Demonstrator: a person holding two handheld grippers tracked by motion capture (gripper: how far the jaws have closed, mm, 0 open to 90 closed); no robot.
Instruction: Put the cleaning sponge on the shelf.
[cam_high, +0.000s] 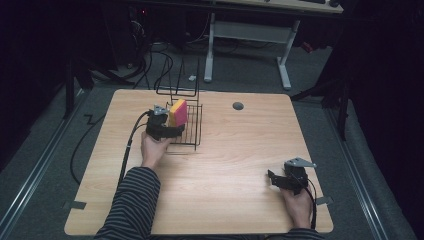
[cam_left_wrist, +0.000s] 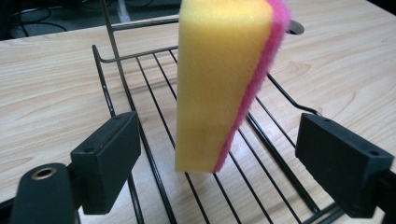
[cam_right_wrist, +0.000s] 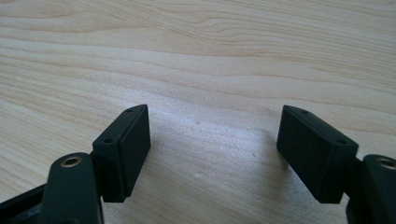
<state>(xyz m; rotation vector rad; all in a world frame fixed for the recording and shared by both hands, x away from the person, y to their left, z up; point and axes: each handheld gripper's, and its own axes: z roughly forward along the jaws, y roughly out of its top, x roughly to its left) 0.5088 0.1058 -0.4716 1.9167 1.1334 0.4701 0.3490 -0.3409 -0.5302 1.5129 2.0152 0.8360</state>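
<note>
Sponge (cam_left_wrist: 219, 84), yellow foam with a pink scouring layer on one face, is standing on end inside the black wire rack (cam_left_wrist: 154, 154), tilted a bit, bottom edge on the rack's floor wires. From the high view I see the sponge (cam_high: 178, 112) in the rack (cam_high: 192, 131) at the table's (cam_high: 235, 165) far-left area, and my left gripper (cam_high: 167, 131) sits right at the rack's near side with the hand (cam_high: 153, 150) behind it. In the left gripper view my jaws are spread wide, one on each side of the sponge, with clear gap on both sides; neither pad touches it, so I have hold of nothing there. Sponge sits a little beyond the pads, roughly centred between them. The rack's tall wire uprights rise behind the sponge. Right gripper (cam_high: 278, 181) is well apart from all that, near the table's near-right corner, hand (cam_high: 298, 202) resting low by the edge. In the right gripper view the jaws are also wide apart, bare woodgrain tabletop (cam_right_wrist: 210, 70) between them, gripping nothing. A round grey grommet (cam_high: 238, 106) sits in the tabletop to the right of the rack.
</note>
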